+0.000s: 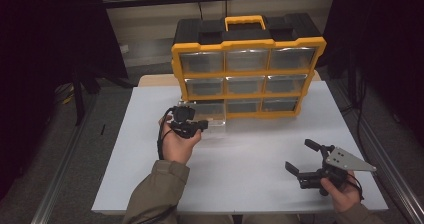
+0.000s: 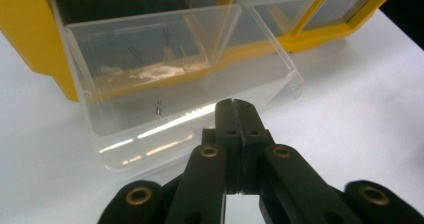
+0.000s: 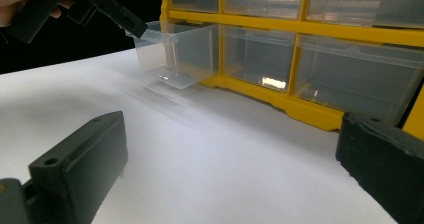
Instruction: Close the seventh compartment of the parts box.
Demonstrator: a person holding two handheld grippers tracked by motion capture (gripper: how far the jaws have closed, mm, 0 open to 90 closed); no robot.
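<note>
A yellow and black organizer (image 1: 247,49) with clear drawers stands at the back of the white table (image 1: 250,149). Its bottom left drawer (image 1: 212,118) is pulled out, also seen as the drawer (image 2: 190,79) and the drawer (image 3: 175,54). A tiny dark piece (image 2: 158,109) lies inside it. My left gripper (image 1: 202,126) hovers at the drawer's front rim, its jaws shut (image 2: 237,106) with nothing between them. The right gripper view shows that same left gripper (image 3: 120,16) against the drawer's top corner. My right gripper (image 1: 301,155) rests open near the table's front right, with nothing between its fingers (image 3: 80,164).
The other drawers (image 1: 245,60) of the organizer are pushed in. A yellow carry handle (image 1: 245,21) tops the case. The room around the table is dark, with a floor rail (image 1: 60,174) at the left.
</note>
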